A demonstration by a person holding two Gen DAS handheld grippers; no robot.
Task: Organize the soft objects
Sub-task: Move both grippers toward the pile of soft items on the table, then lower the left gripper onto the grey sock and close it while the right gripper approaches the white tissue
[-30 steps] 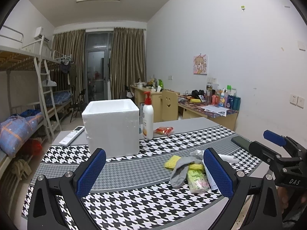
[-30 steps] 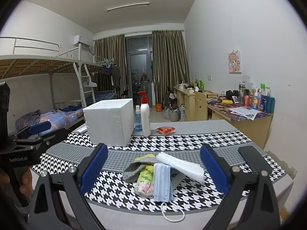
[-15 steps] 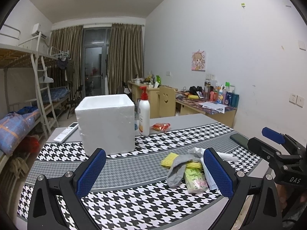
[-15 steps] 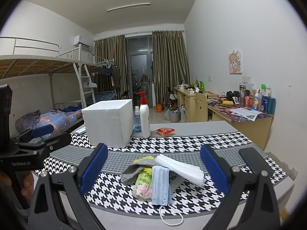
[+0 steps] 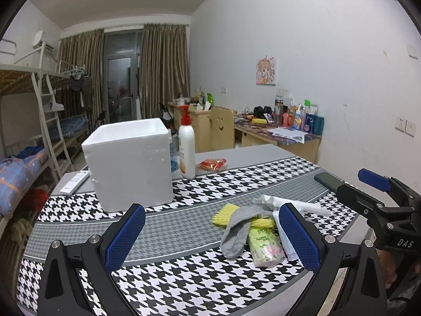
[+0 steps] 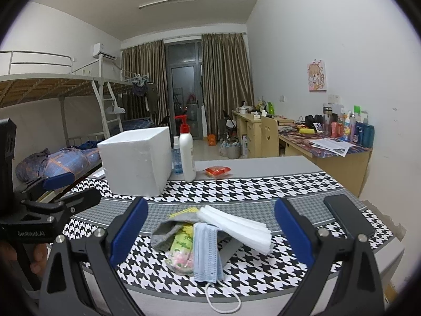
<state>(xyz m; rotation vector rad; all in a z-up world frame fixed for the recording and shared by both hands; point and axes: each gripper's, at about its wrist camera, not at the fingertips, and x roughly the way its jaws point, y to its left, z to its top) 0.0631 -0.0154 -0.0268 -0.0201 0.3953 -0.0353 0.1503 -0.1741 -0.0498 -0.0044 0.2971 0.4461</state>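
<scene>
I count one foam box (image 6: 136, 160) at the table's (image 6: 263, 181) rear-left, then one pile in front: one sock (image 5: 236, 227), one mask (image 6: 206, 252), one tissue pack (image 6: 181, 250) (touching, overlapping). Left gripper (image 5: 210, 237) and right gripper (image 6: 210, 230) both gape wide, holding nothing.

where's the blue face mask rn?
Right wrist view, centre: the pale blue pleated face mask drapes off the pile's near side, between the green tissue pack and white foam sheets.

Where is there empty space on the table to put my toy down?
Bare cloth lies between the foam box and the soft pile. More lies between the pile and the red packet. It is crowded around the pile and near the phone.
</scene>
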